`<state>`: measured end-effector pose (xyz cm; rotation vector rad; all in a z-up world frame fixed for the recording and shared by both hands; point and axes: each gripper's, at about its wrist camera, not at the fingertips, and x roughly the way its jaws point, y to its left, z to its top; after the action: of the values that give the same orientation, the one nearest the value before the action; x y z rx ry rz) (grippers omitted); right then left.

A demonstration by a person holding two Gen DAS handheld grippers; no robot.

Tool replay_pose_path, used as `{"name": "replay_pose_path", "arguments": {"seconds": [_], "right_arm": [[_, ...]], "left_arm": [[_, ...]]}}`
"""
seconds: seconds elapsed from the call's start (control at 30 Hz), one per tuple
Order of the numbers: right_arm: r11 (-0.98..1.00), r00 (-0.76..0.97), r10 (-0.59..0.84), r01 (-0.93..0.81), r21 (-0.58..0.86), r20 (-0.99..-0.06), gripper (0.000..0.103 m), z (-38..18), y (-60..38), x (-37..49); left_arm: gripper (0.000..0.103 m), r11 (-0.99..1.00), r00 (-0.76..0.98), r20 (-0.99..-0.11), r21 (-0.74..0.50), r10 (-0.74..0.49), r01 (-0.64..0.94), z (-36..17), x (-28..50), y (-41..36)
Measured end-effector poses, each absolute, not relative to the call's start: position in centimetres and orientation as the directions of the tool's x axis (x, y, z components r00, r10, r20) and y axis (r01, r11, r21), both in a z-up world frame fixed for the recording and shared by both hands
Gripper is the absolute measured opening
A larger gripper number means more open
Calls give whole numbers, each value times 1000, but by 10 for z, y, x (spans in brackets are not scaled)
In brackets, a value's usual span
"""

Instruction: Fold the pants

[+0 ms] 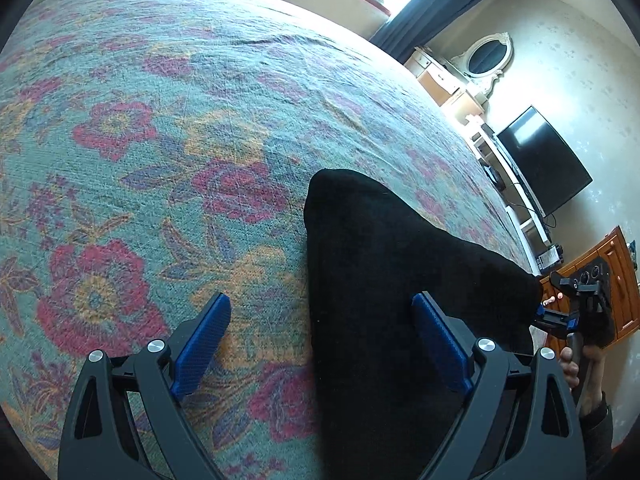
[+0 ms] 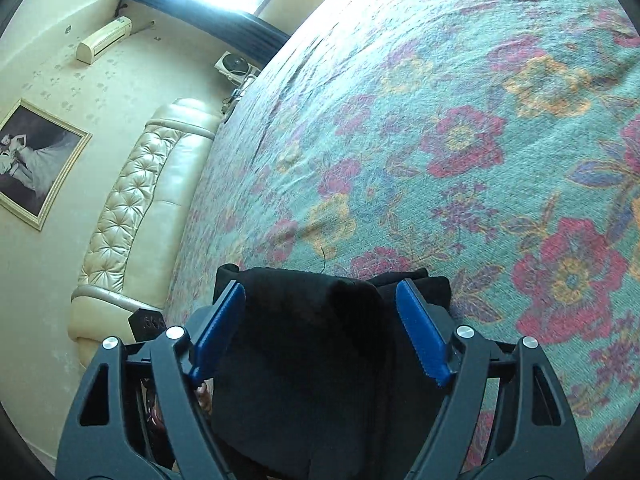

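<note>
Black pants (image 1: 380,260) lie folded into a thick bundle on the floral bedspread (image 1: 160,120). My left gripper (image 1: 320,300) is open wide above the bundle's left edge: one blue pad hangs over the bedspread, the other over the black cloth. In the right wrist view the pants (image 2: 304,360) lie under and between the jaws of my right gripper (image 2: 320,286), which stands open with its pads clear of the cloth. In the left wrist view the right gripper (image 1: 554,314) sits at the bundle's right end, held by a hand (image 1: 570,368).
The bedspread (image 2: 480,140) stretches far beyond the pants. A cream tufted headboard (image 2: 132,208) borders the bed on one side. Past the other edge stand a television (image 1: 544,160), a wooden dresser (image 1: 616,280) and a white vanity mirror (image 1: 490,54).
</note>
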<state>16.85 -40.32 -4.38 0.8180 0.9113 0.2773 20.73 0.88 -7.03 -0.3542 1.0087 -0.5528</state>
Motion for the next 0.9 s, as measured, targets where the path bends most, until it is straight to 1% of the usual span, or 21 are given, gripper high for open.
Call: {"name": "replay_pose_path", "arguments": {"seconds": [0.03, 0.07, 0.1, 0.13, 0.17, 0.27, 0.33, 0.37, 0.4, 0.43, 0.47, 0.53, 0.57, 0.63, 0.77, 0.83, 0.87, 0.9], "right_arm": [[704, 592, 514, 122, 699, -621, 32, -47, -400, 173], [730, 571, 499, 129, 672, -652, 27, -52, -399, 178], [745, 561, 478, 148, 650, -676, 8, -57, -399, 180], [765, 545, 451, 172, 621, -707, 9, -63, -401, 181], [762, 541, 452, 180, 623, -709, 8, -71, -403, 180], [695, 566, 496, 196, 692, -659, 8, -87, -414, 176], [656, 587, 526, 180, 733, -615, 12, -86, -419, 170], [632, 595, 548, 166, 757, -588, 22, -84, -421, 166], [608, 601, 567, 156, 779, -563, 34, -82, -424, 163], [586, 610, 581, 147, 797, -539, 43, -81, -427, 159], [572, 616, 588, 141, 808, -524, 60, -79, -430, 154], [584, 631, 567, 145, 799, -529, 70, -75, -437, 144], [605, 634, 546, 154, 781, -548, 78, -73, -439, 140], [622, 626, 531, 170, 765, -571, 80, -77, -445, 133], [580, 585, 578, 196, 791, -569, 80, -99, -446, 131], [588, 581, 585, 177, 789, -566, 84, -101, -441, 134], [589, 579, 594, 161, 792, -559, 88, -100, -439, 135], [584, 573, 610, 143, 799, -548, 89, -100, -435, 138]], "left_arm": [[91, 808, 410, -697, -527, -588, 264, -73, 210, 6], [91, 808, 413, -696, -527, -588, 262, -74, 210, 4], [91, 810, 417, -695, -522, -586, 267, -75, 210, 2], [91, 813, 419, -697, -511, -582, 278, -76, 210, -1], [91, 821, 420, -705, -490, -571, 293, -77, 209, -6], [91, 841, 439, -721, -409, -535, 354, -76, 202, -17], [91, 829, 421, -721, -407, -550, 384, -73, 200, -15], [91, 819, 404, -720, -424, -564, 388, -73, 201, -11], [91, 804, 386, -713, -450, -585, 388, -73, 200, -6], [91, 788, 372, -701, -478, -608, 387, -73, 200, -1], [91, 769, 355, -687, -509, -634, 387, -75, 200, 4], [91, 729, 325, -656, -564, -681, 388, -78, 201, 14], [91, 712, 315, -641, -589, -700, 383, -78, 202, 18], [91, 680, 302, -610, -637, -733, 363, -81, 206, 25], [91, 654, 278, -592, -677, -757, 337, -84, 216, 25], [91, 650, 265, -594, -683, -760, 333, -83, 224, 20], [91, 646, 258, -592, -690, -763, 328, -83, 227, 17], [91, 640, 251, -589, -698, -768, 320, -84, 230, 14]]}}
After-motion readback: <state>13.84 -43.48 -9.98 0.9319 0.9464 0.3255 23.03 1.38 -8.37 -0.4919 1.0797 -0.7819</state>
